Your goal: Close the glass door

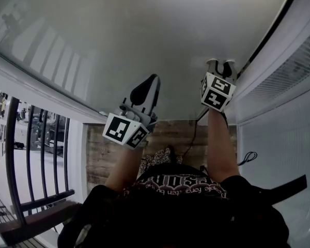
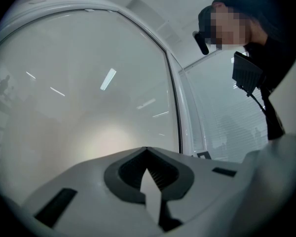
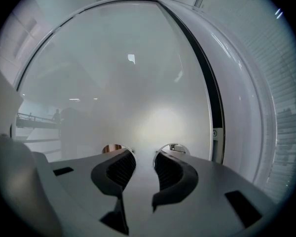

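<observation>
The frosted glass door (image 1: pixel 144 30) fills the space ahead. Its right edge lies close to the white frame (image 1: pixel 284 56), and a narrow dark strip (image 3: pixel 213 98) runs between them. The left gripper (image 1: pixel 153 79) has its fingers closed, tips meeting on nothing, up near the middle of the pane. The right gripper (image 3: pixel 144 154) has its fingers apart and empty, tips at the glass near that right edge. A black railing (image 1: pixel 41 154) stands off to the left, beside the wooden floor (image 1: pixel 170 130).
</observation>
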Motion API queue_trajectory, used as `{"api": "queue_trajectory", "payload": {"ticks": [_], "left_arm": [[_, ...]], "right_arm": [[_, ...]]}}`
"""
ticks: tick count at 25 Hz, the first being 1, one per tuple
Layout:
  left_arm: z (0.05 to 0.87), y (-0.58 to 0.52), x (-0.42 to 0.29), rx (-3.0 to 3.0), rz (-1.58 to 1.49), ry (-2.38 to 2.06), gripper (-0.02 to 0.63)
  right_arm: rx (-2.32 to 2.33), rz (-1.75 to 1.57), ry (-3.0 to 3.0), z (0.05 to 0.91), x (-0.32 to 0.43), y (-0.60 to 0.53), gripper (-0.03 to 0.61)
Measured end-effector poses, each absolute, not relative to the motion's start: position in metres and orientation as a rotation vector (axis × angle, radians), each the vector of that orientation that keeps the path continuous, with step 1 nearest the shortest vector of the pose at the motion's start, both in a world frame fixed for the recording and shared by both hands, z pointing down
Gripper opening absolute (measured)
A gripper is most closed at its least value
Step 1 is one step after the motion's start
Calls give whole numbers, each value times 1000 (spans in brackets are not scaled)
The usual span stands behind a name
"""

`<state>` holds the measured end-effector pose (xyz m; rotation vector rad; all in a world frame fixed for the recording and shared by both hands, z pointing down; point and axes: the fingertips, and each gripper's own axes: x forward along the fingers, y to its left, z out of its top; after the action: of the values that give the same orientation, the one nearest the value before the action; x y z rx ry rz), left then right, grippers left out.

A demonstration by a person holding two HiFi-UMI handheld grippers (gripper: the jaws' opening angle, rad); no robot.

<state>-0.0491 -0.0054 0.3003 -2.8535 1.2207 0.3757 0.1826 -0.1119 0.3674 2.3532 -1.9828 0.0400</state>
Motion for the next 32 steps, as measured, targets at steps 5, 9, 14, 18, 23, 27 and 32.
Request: {"api": "queue_trajectory", "payload": {"ticks": [5,9,14,18,23,27,32], "left_arm": [[301,0,-49,-2844,375,1235,2],[301,4,-49,-2838,375,1247,2],[295,12,-53,-2825,383,1254,2],[294,11,-53,-2815,391,1269,2],[297,12,-54,-2811,397,1279,2],[295,15,-49,-2809,398,1273,2],[290,19,-40,-2809,405,1255,2]], "right_arm": [[2349,42,-1983,368,182,-109,117],[2353,44,-1980,370,182,-103,117],[2335,53,-1986,366,177,-95,117],[2338,54,-1983,365,180,-95,117],[2336,51,-1993,367,179,-96,117],[2328,58,-2008,367,178,-95,117],[2252,103,-2019,367,180,-93,118]]}}
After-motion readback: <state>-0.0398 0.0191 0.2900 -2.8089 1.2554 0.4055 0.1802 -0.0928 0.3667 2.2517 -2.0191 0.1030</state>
